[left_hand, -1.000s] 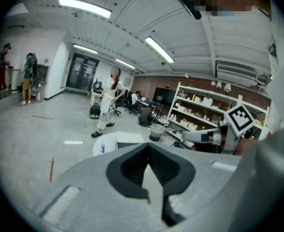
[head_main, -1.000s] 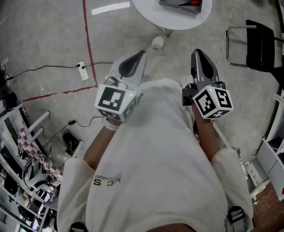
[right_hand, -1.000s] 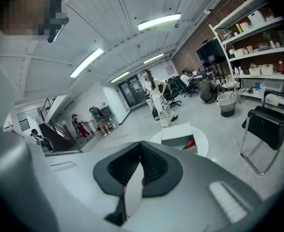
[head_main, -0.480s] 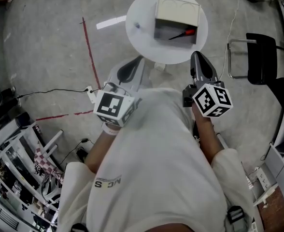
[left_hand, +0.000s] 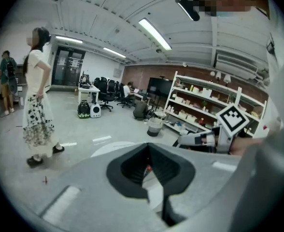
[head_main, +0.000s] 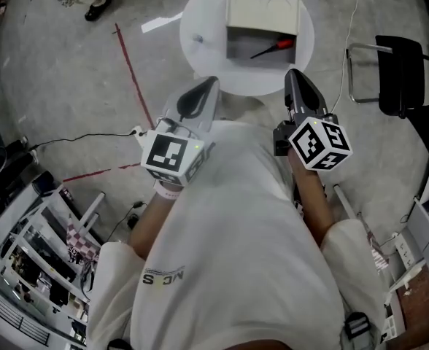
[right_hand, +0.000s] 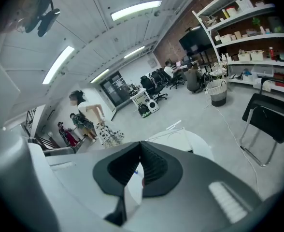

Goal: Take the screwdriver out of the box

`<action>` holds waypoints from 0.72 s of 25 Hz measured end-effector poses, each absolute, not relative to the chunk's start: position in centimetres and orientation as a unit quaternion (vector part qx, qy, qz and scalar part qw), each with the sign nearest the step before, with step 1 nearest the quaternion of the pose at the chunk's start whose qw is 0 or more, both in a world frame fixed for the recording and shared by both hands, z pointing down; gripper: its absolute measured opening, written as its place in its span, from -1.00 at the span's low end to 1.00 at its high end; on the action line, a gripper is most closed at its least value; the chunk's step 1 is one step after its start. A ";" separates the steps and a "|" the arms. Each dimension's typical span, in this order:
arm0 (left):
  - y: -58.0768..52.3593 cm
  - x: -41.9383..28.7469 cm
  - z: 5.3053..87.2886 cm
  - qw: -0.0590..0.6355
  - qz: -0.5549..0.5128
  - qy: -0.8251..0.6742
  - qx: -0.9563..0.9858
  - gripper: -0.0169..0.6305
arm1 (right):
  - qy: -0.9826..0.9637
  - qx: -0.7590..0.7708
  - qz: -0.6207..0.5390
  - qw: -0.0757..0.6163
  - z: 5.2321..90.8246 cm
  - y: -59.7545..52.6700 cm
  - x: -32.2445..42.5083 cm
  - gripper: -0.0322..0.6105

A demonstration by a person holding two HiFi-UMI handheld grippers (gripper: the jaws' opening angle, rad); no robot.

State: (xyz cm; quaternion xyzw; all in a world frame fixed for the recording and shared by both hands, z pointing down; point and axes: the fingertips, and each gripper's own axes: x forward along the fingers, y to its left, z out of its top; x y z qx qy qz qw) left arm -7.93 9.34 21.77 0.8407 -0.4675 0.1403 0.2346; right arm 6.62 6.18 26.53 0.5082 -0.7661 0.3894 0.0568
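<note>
screwdriver (head_main: pixel 270 47) tip fades into shadow inside the box (head_main: pixel 262 9); red handle points toward its right wall. left gripper (head_main: pixel 202 92) and right gripper (head_main: pixel 296 82) are closed, empty.

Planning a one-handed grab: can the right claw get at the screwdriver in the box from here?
Probably yes. The box stands open, the screwdriver bare inside, with nothing between it and the right claw at the table's near edge. The claw is shut, so it must open first.

Lab-workshop space — stocked shelving (left_hand: pixel 205 94), office chairs (left_hand: pixel 108 87), brick wall (left_hand: pixel 138 76), concrete floor (head_main: pixel 54 71), strip lights (left_hand: pixel 154 33).
</note>
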 end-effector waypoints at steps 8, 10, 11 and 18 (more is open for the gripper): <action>5.9 -7.7 24.3 0.246 0.158 -0.449 0.844 -0.94 | -0.734 0.521 0.430 0.075 31.1 4.0 6.5 -0.93; 5.7 -7.7 25.1 0.251 0.165 -0.440 0.846 -0.94 | -0.725 0.523 0.442 0.077 32.2 3.6 6.2 -0.93; 5.7 -7.7 25.5 0.253 0.169 -0.434 0.848 -0.94 | -0.720 0.525 0.446 0.080 32.7 3.5 6.1 -0.93; 4.0 -6.5 29.6 0.274 0.189 -0.400 0.854 -0.94 | -0.686 0.546 0.471 0.097 37.8 1.1 6.6 -0.89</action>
